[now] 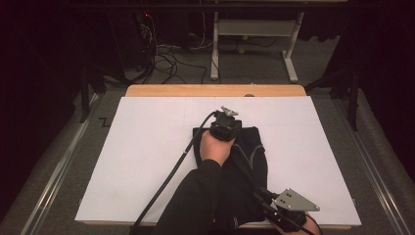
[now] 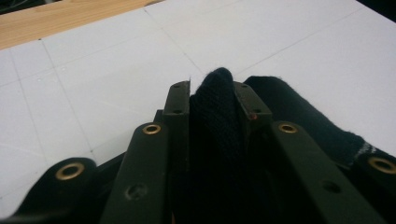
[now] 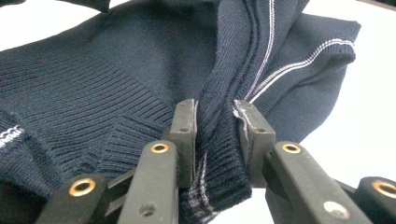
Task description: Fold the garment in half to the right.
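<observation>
A dark navy knit garment (image 1: 250, 152) with thin white stripes lies bunched on the white board (image 1: 147, 161), right of centre. My left gripper (image 1: 226, 128) sits at the garment's far edge, held by a hand in a black sleeve. In the left gripper view, my left gripper (image 2: 215, 93) is shut on a fold of the garment (image 2: 289, 107), which rises between the pads. My right gripper (image 1: 288, 211) is at the board's near edge. In the right gripper view, my right gripper (image 3: 215, 116) pinches a ribbed, striped hem of the garment (image 3: 93, 79).
The white board rests on a wooden table (image 1: 215, 90), whose far edge shows as a strip. Bare white surface lies left (image 1: 137, 147) and right (image 1: 313, 147) of the garment. Beyond the table stand a white desk frame (image 1: 254, 29) and floor cables (image 1: 166, 58).
</observation>
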Available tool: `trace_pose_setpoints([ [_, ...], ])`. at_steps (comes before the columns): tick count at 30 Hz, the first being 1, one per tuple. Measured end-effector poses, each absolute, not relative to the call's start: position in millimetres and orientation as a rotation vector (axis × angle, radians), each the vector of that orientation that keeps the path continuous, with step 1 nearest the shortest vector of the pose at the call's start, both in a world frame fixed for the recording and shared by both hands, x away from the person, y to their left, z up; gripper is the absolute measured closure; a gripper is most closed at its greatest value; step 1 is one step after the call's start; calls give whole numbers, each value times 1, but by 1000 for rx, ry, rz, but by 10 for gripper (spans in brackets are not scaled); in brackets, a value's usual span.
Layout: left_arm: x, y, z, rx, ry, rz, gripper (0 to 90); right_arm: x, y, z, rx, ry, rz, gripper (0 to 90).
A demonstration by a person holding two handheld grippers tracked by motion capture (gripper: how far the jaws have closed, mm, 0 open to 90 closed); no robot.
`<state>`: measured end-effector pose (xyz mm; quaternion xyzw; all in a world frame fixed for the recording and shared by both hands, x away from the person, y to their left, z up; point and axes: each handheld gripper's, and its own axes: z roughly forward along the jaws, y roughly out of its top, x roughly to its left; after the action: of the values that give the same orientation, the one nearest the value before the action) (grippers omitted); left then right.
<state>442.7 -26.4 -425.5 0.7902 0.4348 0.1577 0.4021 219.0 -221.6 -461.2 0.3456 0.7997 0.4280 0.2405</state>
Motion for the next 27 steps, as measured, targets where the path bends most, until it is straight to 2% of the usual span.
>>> trace_pose_setpoints([
  [4, 443, -30, -427, 1981, 1095, 379, 586, 219, -225, -461, 952, 2186, 1174, 704],
  [14, 440, -35, -426, 1964, 1070, 379, 492, 217, -242, -459, 1012, 2142, 1197, 674],
  [27, 434, -32, -421, 1961, 1021, 383, 306, 214, -247, -450, 1020, 2085, 1245, 645],
])
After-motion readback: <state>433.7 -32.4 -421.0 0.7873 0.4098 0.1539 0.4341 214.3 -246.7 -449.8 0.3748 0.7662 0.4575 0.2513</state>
